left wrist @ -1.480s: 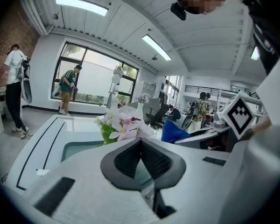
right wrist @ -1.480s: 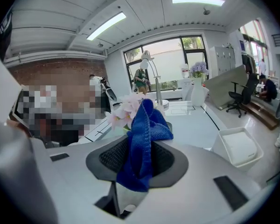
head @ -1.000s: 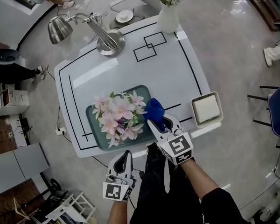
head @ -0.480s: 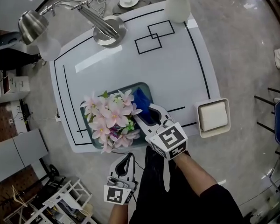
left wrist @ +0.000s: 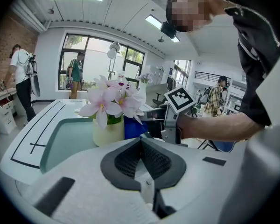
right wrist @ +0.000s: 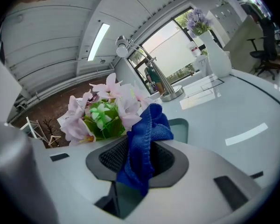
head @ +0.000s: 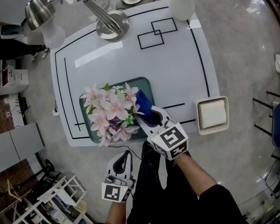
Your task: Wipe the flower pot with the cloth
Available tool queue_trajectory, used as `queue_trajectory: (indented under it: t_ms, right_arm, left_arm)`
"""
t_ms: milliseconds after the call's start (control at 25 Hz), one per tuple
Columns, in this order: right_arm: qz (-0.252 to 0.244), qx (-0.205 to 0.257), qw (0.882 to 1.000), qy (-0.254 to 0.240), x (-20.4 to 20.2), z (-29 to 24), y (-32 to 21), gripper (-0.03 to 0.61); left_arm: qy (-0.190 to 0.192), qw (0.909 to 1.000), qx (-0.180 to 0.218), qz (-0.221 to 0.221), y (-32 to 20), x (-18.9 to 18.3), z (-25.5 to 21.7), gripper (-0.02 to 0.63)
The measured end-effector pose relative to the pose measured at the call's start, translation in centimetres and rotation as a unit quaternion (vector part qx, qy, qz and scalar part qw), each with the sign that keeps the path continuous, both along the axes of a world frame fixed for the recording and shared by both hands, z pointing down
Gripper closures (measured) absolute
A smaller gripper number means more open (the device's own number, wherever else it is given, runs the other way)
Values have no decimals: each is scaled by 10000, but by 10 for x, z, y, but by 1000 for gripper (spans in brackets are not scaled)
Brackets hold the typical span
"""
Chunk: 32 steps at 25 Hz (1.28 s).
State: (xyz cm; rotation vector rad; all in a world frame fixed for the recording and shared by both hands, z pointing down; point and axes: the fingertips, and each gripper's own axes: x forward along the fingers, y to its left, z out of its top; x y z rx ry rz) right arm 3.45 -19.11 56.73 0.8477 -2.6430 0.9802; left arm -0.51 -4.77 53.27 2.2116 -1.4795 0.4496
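A cream flower pot (left wrist: pixel 107 132) with pink flowers (head: pixel 109 113) stands on a teal tray (head: pixel 142 85) near the table's front edge. In the head view the blooms hide the pot. My right gripper (head: pixel 143 114) is shut on a blue cloth (head: pixel 144 103) and holds it against the pot's right side, under the petals. The right gripper view has the cloth (right wrist: pixel 147 134) bunched between the jaws, with the flowers (right wrist: pixel 107 107) just beyond. My left gripper (head: pixel 126 156) hangs below the table's front edge, shut and holding nothing. Its view shows the cloth (left wrist: pixel 132 128) touching the pot.
A metal desk lamp (head: pixel 109 29) and a white vase (head: pixel 182 3) stand at the far side of the white table (head: pixel 177 69). A square white dish (head: pixel 212 114) sits at the right front corner. Two people stand far off by the windows (left wrist: pixel 77 73).
My right gripper has carried the cloth left and down, from beside the blooms to against the pot under them. The left gripper stays low off the table.
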Motion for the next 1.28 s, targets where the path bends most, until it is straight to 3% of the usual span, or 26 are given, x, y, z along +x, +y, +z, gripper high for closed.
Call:
queue_trajectory:
  t_ms: [360, 600, 920, 1280]
  right_arm:
    - [-47, -306, 9994, 138, 4, 4, 45, 457]
    - [307, -449, 9984, 179, -1, 9, 64, 457]
    - [959, -592, 9934, 228, -19, 9, 91, 457]
    - [1172, -456, 9904, 572, -59, 10, 101, 457]
  left_arm:
    - [143, 9998, 160, -2, 3, -4, -6, 607]
    - [265, 9989, 254, 285, 7, -18, -4, 607]
    - [340, 9972, 405, 536, 9, -68, -8, 607]
    - [408, 9970, 544, 369, 13, -132, -3, 607]
